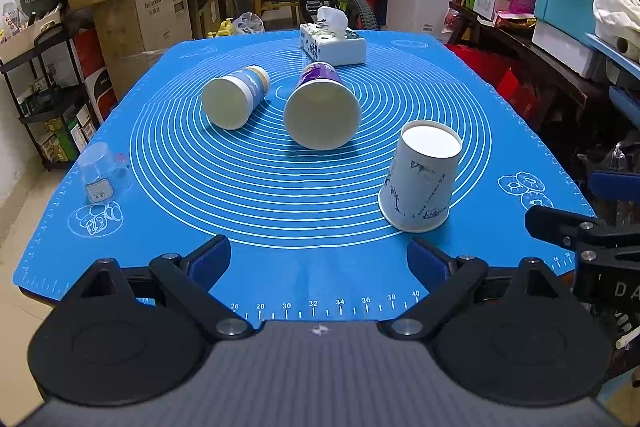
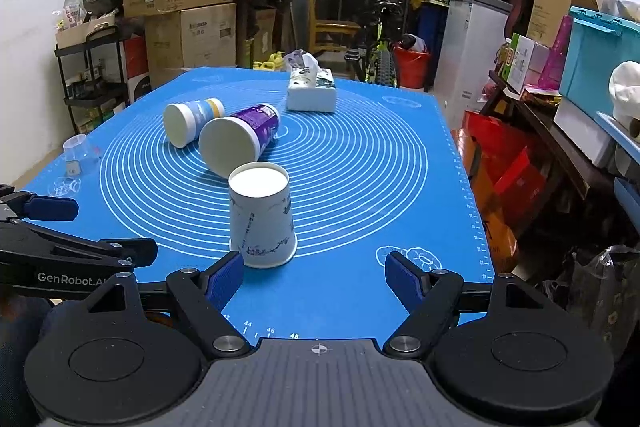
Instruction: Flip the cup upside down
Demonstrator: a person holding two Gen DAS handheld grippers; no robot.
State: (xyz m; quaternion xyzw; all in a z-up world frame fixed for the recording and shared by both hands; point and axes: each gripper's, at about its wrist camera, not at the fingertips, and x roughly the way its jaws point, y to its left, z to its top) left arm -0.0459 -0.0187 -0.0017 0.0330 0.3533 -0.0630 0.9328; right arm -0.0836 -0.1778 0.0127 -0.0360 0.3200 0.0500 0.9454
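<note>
A white paper cup with dark line drawings (image 1: 420, 175) stands upside down on the blue mat (image 1: 304, 259), near the front right; it also shows in the right wrist view (image 2: 261, 219). A purple cup (image 1: 322, 109) (image 2: 238, 141) and a blue-and-white cup (image 1: 234, 97) (image 2: 190, 121) lie on their sides mid-mat, mouths toward me. My left gripper (image 1: 320, 259) is open and empty over the mat's front edge. My right gripper (image 2: 314, 277) is open and empty just in front of the white cup, its left finger (image 2: 224, 281) close to the cup's rim.
A tissue box (image 1: 334, 43) (image 2: 312, 91) stands at the mat's far side. A small clear plastic cup (image 1: 100, 177) (image 2: 76, 155) stands upside down at the left edge. Cardboard boxes, shelves, a bicycle and storage bins surround the table.
</note>
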